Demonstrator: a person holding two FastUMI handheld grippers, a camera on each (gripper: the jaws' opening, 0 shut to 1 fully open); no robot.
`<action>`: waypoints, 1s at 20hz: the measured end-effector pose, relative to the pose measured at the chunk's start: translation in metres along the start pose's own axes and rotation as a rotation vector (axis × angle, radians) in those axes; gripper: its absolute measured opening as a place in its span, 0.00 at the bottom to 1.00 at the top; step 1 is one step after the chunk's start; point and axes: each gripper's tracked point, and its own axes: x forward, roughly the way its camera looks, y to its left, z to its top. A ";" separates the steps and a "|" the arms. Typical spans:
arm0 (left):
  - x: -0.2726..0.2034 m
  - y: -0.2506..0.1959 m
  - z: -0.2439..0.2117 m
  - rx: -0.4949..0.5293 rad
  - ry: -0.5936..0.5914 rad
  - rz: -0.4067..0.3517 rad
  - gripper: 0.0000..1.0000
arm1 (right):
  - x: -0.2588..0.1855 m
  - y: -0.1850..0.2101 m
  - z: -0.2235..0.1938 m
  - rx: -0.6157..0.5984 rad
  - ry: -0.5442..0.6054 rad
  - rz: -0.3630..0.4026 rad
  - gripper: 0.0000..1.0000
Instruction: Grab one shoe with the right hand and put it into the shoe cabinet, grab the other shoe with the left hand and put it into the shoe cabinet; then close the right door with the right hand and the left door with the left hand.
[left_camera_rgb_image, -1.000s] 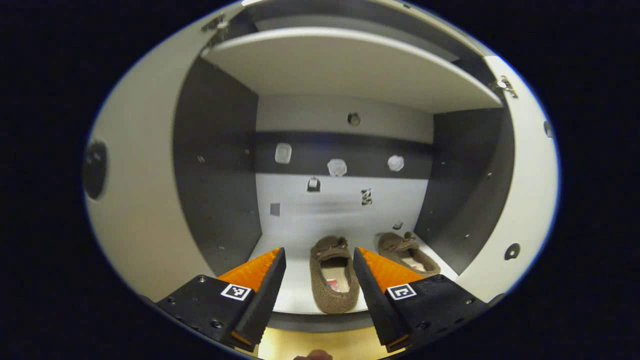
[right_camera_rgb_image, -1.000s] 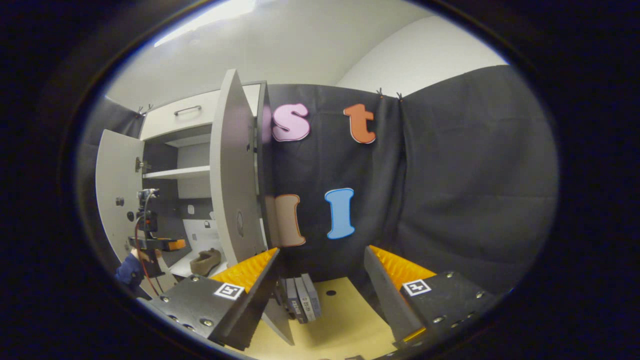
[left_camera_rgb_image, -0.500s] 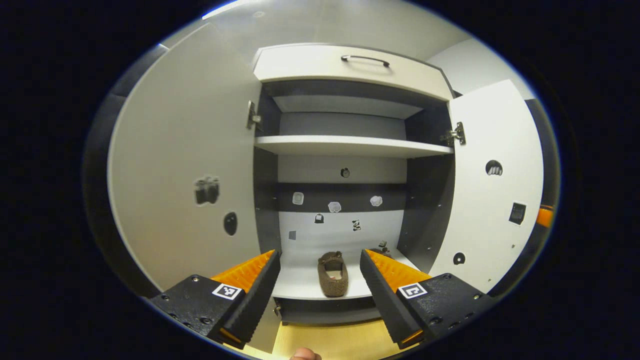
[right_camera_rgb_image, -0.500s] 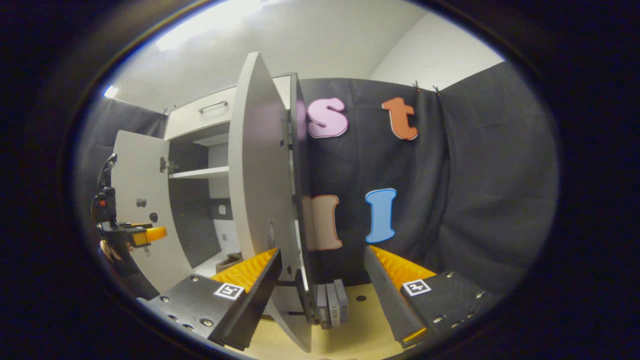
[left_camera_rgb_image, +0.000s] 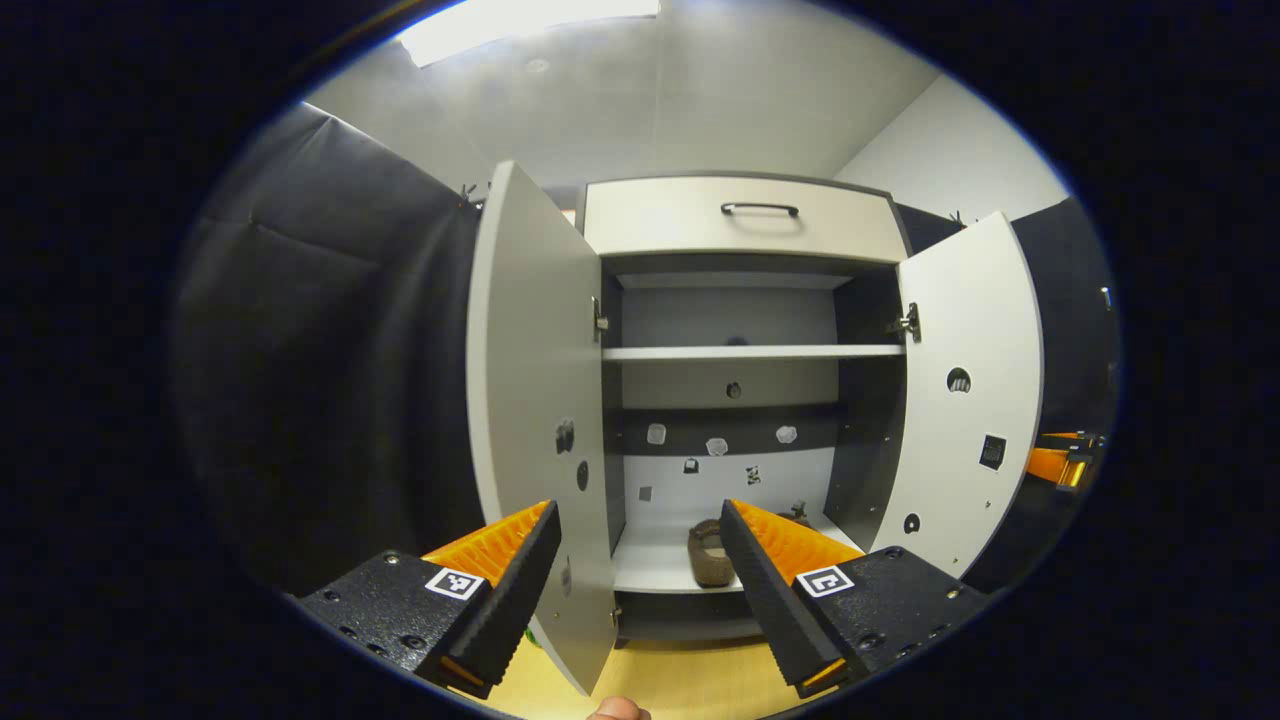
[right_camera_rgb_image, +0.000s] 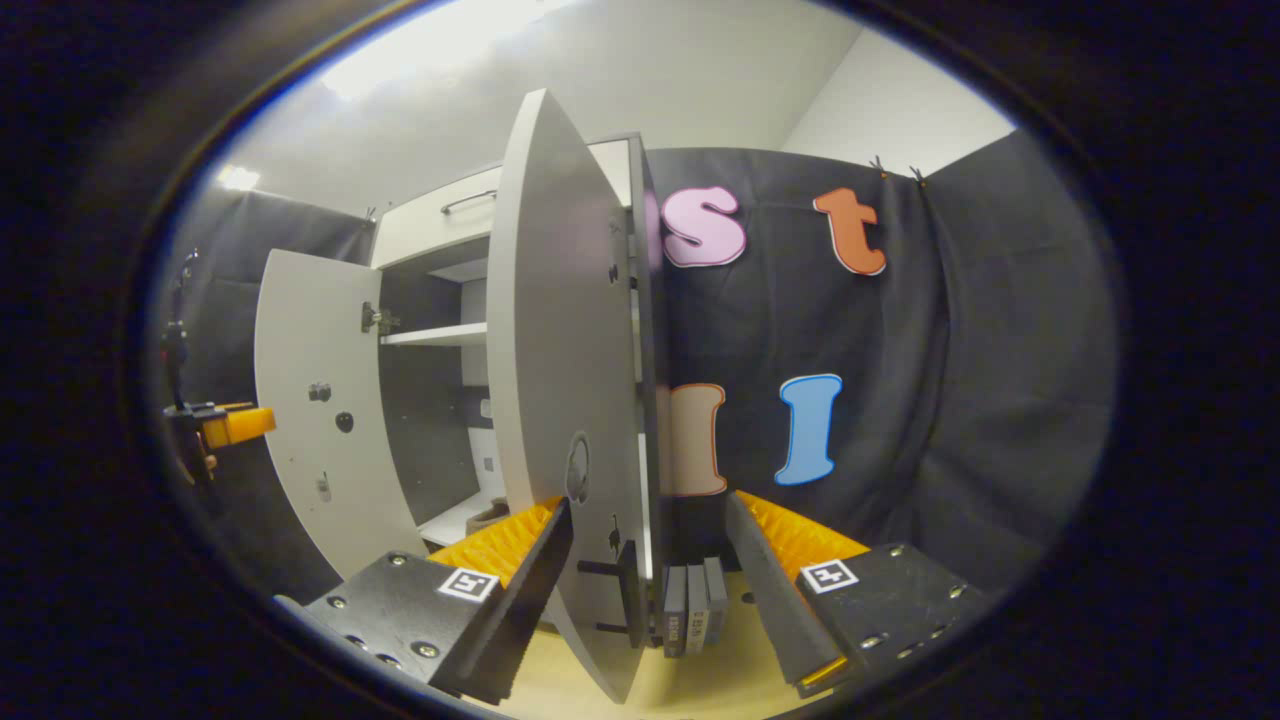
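Two doors left to close, by the look of it. Swung wide on the shoe cabinet (left_camera_rgb_image: 745, 215): left door (left_camera_rgb_image: 530, 400) at 9 o'clock of the opening, right door (left_camera_rgb_image: 965, 400) at 3 o'clock, in the left gripper view. One shoe (left_camera_rgb_image: 708, 553) lying on the bottom shelf at 6 o'clock; a second only hinted at past the finger, not certain. Left gripper (left_camera_rgb_image: 640, 515) spread, grasping nothing, well back from the cabinet. Right gripper (right_camera_rgb_image: 650, 510) likewise released, lined up on the right door's free edge at 12 o'clock, not seen touching it.

Likely trouble: pushing the right door off-square and sliding along the panel instead of swinging it; shutting too hard and bouncing it back open; catching a shoe heel if proud of the shelf lip, though cannot tell from here; clashing door edges if closing both together.

Nearby: grey blocks (right_camera_rgb_image: 695, 615) on the floor at 6 o'clock beside the cabinet, near the door's foot, probably outside the closing arc. Drawer handle (left_camera_rgb_image: 760, 208) at 12 o'clock, of no concern.
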 end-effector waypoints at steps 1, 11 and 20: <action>-0.011 0.010 0.004 -0.008 -0.002 0.020 0.97 | 0.002 0.005 0.000 0.001 -0.003 0.011 0.94; -0.037 0.099 -0.010 -0.074 0.053 0.183 0.94 | 0.028 0.063 -0.005 -0.001 0.004 0.090 0.94; -0.036 0.139 -0.046 -0.114 0.127 0.206 0.93 | 0.051 0.107 -0.019 0.015 0.032 0.122 0.94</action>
